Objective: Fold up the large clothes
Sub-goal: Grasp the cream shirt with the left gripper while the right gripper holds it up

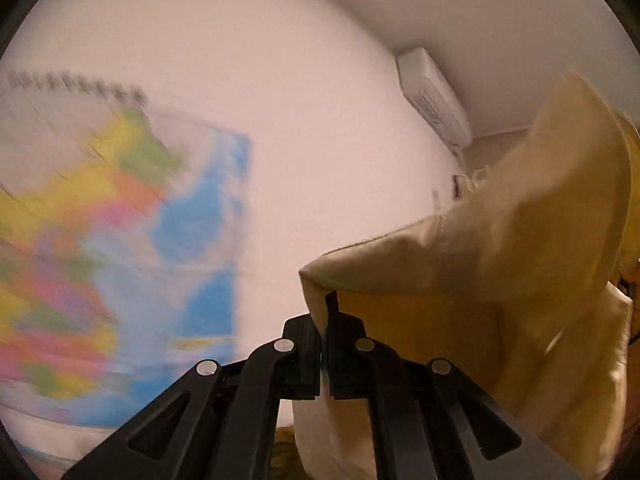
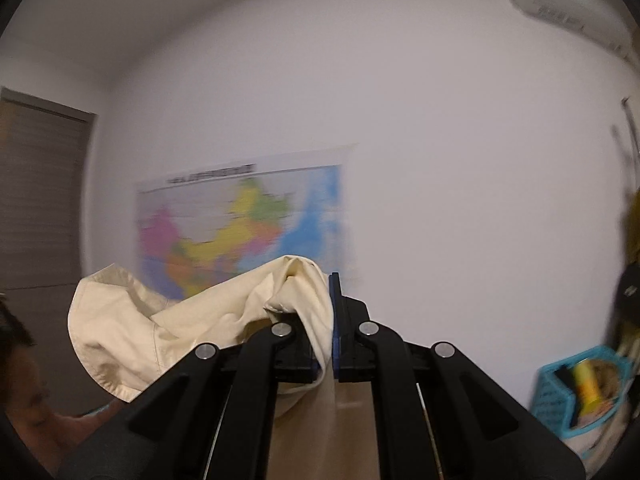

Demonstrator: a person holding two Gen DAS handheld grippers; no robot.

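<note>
a pale wall fills most of what lies ahead of both grippers, with a brown door off to the far left of the right one. pinned on that wall is a big coloured map, blurred, sitting straight ahead of the right gripper and off to the left of the left gripper. the cream garment is up in the air, held at two spots: from the left gripper it billows up and away to the right, folds hanging down past the fingers; from the right gripper a bunched edge spills over to the left and a length drops below. both grippers are squeezed nearly together, each pinching a fold of the cloth between its pads. high to the right of the left gripper a white air conditioner sits under the ceiling. low on the right of the right gripper is a blue basket with a yellow roll inside.
</note>
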